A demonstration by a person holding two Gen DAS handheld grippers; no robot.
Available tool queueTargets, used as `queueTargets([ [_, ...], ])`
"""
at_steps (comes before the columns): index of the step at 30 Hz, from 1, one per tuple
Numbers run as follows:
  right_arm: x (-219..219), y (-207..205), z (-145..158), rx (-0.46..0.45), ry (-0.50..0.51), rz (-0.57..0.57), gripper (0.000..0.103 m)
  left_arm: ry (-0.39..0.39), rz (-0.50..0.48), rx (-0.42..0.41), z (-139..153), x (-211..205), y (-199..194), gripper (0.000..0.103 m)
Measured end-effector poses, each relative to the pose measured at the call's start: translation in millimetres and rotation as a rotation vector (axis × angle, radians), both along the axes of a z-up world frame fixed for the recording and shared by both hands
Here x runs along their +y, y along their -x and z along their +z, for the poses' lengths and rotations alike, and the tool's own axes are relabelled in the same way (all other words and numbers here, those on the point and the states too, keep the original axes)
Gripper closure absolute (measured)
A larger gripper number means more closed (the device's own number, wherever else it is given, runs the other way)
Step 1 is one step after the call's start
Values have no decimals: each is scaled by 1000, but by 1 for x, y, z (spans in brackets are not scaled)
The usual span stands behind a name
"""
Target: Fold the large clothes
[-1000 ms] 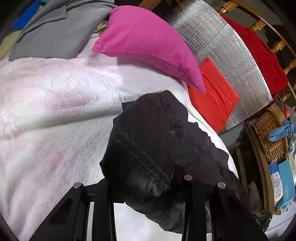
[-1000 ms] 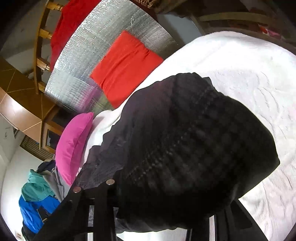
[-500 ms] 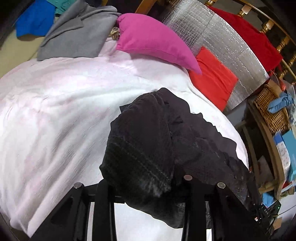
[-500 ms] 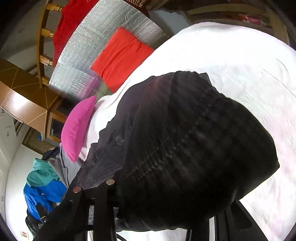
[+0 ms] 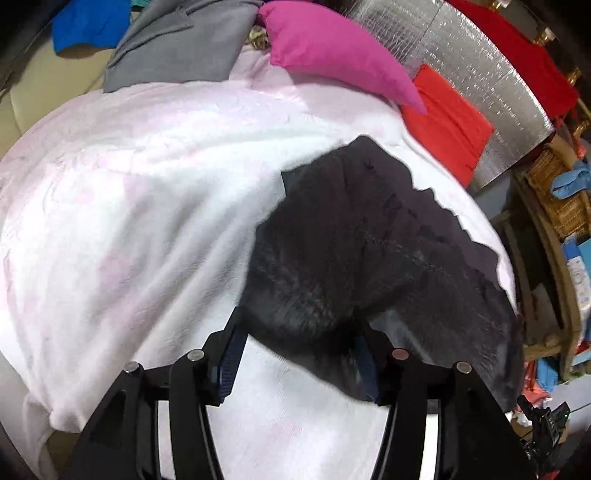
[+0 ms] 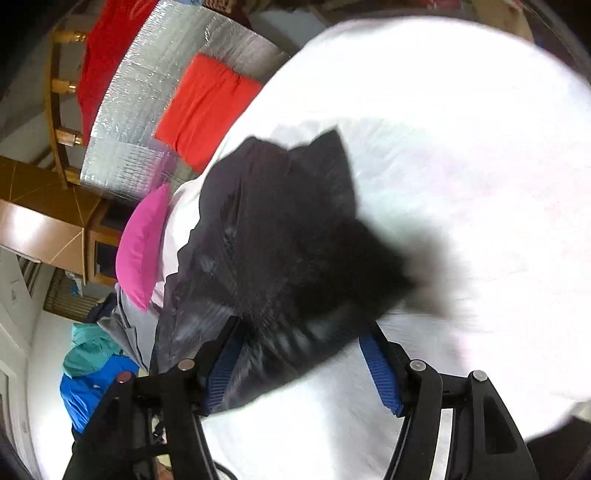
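Between the blue-padded fingers of the left hand-held gripper [image 5: 299, 354]: jaws spread apart, having just been opening, with a bunched fold of the black textured garment [image 5: 354, 251] lying between them, against the right pad and clear of the left one. Same on the right hand-held gripper [image 6: 303, 365]: jaws apart, just been opening, a blurred dark fold of the garment between the pads, no pad seen pressing on it. Spread outward from both grippers, the garment heaped on the pale pink-white fleece blanket [image 5: 140, 206] covering the bed, toward the bed's right edge in the left wrist view. Farther off, at the head of the bed: a magenta pillow [image 5: 332, 51] lying on the blanket, a flat orange-red cushion [image 5: 447, 122] to its right, leaning against a silver quilted foil panel [image 5: 480, 66]. Draped over the far side of the panel, a red cloth [image 5: 517, 48]. Far left: a grey folded garment [image 5: 177, 40], beside it a blue cloth [image 5: 88, 26]. Right of the bed: a woven wicker basket [image 5: 557, 199].
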State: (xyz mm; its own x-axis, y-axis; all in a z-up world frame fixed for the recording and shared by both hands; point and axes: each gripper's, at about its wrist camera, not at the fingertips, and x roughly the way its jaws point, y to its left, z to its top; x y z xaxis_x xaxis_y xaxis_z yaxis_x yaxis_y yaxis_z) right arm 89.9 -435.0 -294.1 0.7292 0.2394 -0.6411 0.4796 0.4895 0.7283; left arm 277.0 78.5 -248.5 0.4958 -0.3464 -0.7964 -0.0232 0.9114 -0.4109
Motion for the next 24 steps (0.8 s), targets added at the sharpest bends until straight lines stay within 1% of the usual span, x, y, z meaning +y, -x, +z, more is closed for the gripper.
queueTargets([
  [1, -7, 10, 12, -13, 51, -6, 35, -9, 7, -10, 4, 3, 3, 44],
  [2, -13, 17, 22, -20, 110, -24, 33, -47, 34, -42, 11, 5, 6, 43],
  [3, -19, 21, 31, -23, 162, -44, 28, -95, 69, -83, 20, 7, 6, 43],
  [4, -25, 22, 36, -30, 195, -56, 28, -116, 90, -108, 25, 8, 6, 42],
  [5, -31, 18, 40, -38, 207, -60, 28, -129, 119, -142, 32, 9, 5, 37],
  [6, -37, 9, 40, -44, 192, -53, 28, -122, 126, -165, 36, 7, 0, 33],
  [7, -40, -4, 39, -52, 170, -33, 28, -116, 116, -171, 38, 4, -6, 31],
  [8, -41, -13, 37, -51, 163, -15, 28, -121, 77, -169, 39, -4, -20, 29],
  [10, -40, -46, 29, -11, 185, 28, 28, -154, 35, -140, 32, -15, -38, 29],
  [11, -40, -55, 26, 1, 194, 40, 28, -156, 1, -94, 21, -24, -54, 29],
  [12, -38, -69, 21, 13, 204, 64, 29, -143, -22, -61, 14, -27, -61, 29],
  [13, -34, -79, 18, 26, 214, 87, 31, -118, -44, -15, 2, -30, -67, 29],
  [14, -28, -90, 14, 45, 231, 112, 33, -98, -38, 18, -9, -32, -73, 30],
  [15, -24, -98, 8, 67, 247, 136, 45, -87, -28, 30, -17, -33, -76, 30],
  [17, -18, -111, 2, 115, 301, 171, 61, -75, -38, 29, -20, -35, -77, 53],
  [18, -17, -113, 3, 114, 318, 167, 69, -63, -46, 16, -18, -37, -79, 56],
  [19, -18, -111, 7, 102, 331, 151, 81, -65, -45, -4, -14, -38, -79, 62],
  [20, -18, -107, 17, 60, 355, 122, 85, -72, -48, -40, -9, -40, -80, 69],
  [21, -17, -104, 26, 14, 376, 105, 85, -75, -55, -61, -6, -43, -81, 71],
  [22, -14, -102, 33, -13, 412, 89, 85, -79, -59, -69, -5, -45, -83, 71],
  [23, -10, -103, 37, -19, 464, 84, 85, -100, -64, -73, -7, -49, -87, 71],
  [24, -9, -110, 29, 22, 492, 96, 85, -115, -67, -69, -11, -51, -89, 71],
])
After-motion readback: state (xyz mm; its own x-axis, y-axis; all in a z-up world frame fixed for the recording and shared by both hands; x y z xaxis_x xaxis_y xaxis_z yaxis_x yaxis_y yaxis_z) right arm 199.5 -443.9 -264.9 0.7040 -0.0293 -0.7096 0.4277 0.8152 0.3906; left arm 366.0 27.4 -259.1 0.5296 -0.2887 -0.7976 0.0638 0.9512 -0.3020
